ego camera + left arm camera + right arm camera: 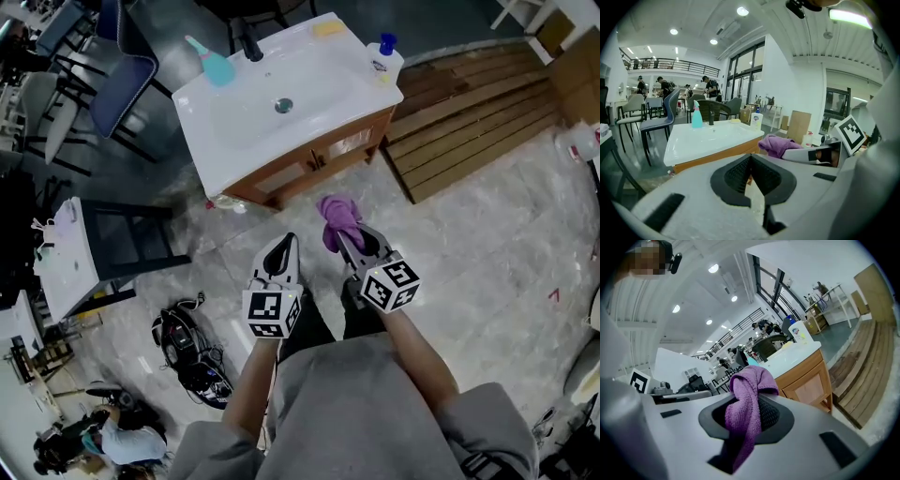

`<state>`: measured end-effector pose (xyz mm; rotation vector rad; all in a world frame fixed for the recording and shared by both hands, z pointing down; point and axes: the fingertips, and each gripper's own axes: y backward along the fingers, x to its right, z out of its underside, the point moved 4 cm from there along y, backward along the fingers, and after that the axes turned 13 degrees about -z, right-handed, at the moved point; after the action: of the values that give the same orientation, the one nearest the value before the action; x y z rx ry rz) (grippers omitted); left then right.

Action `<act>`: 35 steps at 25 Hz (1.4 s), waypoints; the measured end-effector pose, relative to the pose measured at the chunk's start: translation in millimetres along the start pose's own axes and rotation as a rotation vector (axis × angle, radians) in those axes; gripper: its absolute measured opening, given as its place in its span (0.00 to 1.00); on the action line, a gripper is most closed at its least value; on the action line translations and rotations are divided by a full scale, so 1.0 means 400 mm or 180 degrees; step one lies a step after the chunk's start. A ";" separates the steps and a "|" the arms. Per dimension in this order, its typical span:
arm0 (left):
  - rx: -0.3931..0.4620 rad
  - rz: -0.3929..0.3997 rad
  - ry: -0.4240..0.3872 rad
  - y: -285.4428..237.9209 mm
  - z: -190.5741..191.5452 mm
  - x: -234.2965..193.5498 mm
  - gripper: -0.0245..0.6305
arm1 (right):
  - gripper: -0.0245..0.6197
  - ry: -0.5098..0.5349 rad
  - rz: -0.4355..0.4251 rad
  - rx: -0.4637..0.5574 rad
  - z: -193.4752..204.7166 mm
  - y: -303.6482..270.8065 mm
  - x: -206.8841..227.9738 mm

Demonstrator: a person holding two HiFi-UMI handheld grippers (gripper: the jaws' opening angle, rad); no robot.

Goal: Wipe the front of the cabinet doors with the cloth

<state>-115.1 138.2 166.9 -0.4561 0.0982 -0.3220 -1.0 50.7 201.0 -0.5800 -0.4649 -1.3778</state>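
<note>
Wiping looks not yet started: the right gripper [354, 242] clamps the purple cloth [336, 219] near the wooden cabinet doors [323, 159] but apart from them, while the left gripper [279, 261] keeps its jaws together on nothing.

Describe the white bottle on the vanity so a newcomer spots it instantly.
Start at the white sink vanity with wooden doors. On its right-hand corner in the head view stands the white bottle. Its blue cap separates it from the teal spray bottle at the opposite end.
</note>
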 end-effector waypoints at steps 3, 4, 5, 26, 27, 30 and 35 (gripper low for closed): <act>-0.0020 0.0073 -0.0114 -0.035 0.007 -0.013 0.05 | 0.15 -0.0035 0.0103 0.0076 0.015 -0.020 0.022; -0.0027 0.0094 -0.0141 -0.046 0.011 -0.018 0.05 | 0.15 -0.0040 0.0143 0.0098 0.019 -0.027 0.030; -0.0036 0.0117 -0.0167 -0.056 0.016 -0.023 0.05 | 0.15 -0.0046 0.0184 0.0118 0.024 -0.034 0.037; -0.0341 0.0498 -0.0638 -0.246 0.144 -0.137 0.05 | 0.15 -0.0497 0.0680 0.0488 0.193 -0.179 0.174; -0.0352 0.0504 -0.0655 -0.257 0.154 -0.137 0.05 | 0.15 -0.0532 0.0689 0.0506 0.202 -0.185 0.189; -0.0392 0.0514 -0.0729 -0.286 0.186 -0.141 0.05 | 0.15 -0.0619 0.0712 0.0543 0.234 -0.210 0.224; -0.0473 0.0559 -0.0826 -0.347 0.241 -0.152 0.05 | 0.15 -0.0751 0.0794 0.0640 0.292 -0.245 0.294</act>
<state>-196.2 80.5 316.3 -0.6284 -0.0913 -0.0811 -78.1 24.5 375.4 -0.6153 -0.6887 -1.0160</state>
